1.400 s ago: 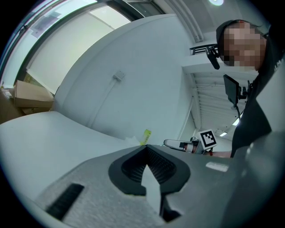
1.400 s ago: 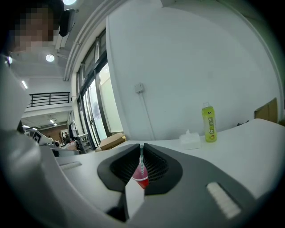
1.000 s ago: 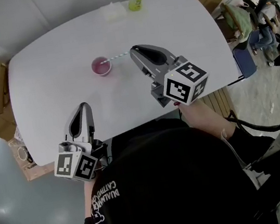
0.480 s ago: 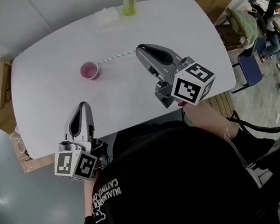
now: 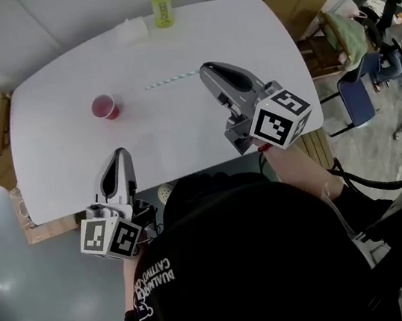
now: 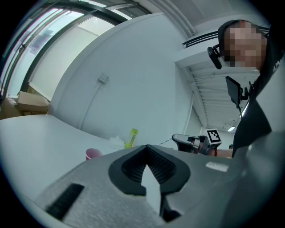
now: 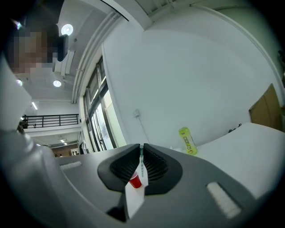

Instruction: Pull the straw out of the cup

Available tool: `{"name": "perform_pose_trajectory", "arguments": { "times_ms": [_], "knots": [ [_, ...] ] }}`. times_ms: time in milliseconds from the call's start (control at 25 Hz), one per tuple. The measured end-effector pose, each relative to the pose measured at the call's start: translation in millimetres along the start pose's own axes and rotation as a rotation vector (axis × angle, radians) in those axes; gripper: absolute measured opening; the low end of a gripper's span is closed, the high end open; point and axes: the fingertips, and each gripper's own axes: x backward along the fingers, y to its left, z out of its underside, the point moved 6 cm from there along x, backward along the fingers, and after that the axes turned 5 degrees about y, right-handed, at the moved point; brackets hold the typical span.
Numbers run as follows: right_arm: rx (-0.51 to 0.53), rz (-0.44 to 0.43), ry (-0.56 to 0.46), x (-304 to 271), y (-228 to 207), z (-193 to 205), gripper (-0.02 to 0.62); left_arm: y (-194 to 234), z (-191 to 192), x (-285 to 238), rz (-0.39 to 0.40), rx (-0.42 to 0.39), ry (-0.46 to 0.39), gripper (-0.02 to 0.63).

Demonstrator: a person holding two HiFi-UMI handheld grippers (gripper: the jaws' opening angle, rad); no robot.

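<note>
Entry: straw (image 5: pixel 172 80), formerly seated in cup (image 5: pixel 105 107), now fully withdrawn and well apart from it, carried by right claw (image 5: pixel 204 68).

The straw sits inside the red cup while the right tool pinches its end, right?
No. The straw is out of the red cup, well apart from it; the head view shows that. The right tool does pinch its end.

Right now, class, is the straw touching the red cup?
Apart. The head view shows bare table between the cup and the free end of the straw, whose other end the right tool grips.
</note>
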Motion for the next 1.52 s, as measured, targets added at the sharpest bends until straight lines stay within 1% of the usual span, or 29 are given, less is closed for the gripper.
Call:
{"name": "perform_pose_trajectory", "arguments": {
  "times_ms": [440, 760, 920, 1160, 1400, 1520],
  "knots": [
    [0.007, -0.057, 0.040, 56, -19, -1, 0.032, -63, 26, -7, -0.034, -0.008, -0.024, 0.003],
    [0.002, -0.088, 0.098, 60, -25, 7, 0.032, -73, 35, -10, -0.062, 0.010, -0.041, 0.003],
    [0.007, -0.086, 0.121, 62, -27, 12, 0.032, -77, 41, -7, -0.075, 0.018, -0.040, 0.003],
    [0.007, -0.076, 0.154, 80, -31, 22, 0.032, -94, 51, 2, -0.095, 0.015, -0.045, 0.003],
    [-0.003, -0.060, 0.207, 74, -36, 35, 0.032, -90, 58, 2, -0.102, 0.028, -0.030, 0.003],
    [-0.005, -0.065, 0.225, 84, -33, 41, 0.032, -100, 64, 9, -0.106, 0.028, -0.027, 0.003]
  ]
}}
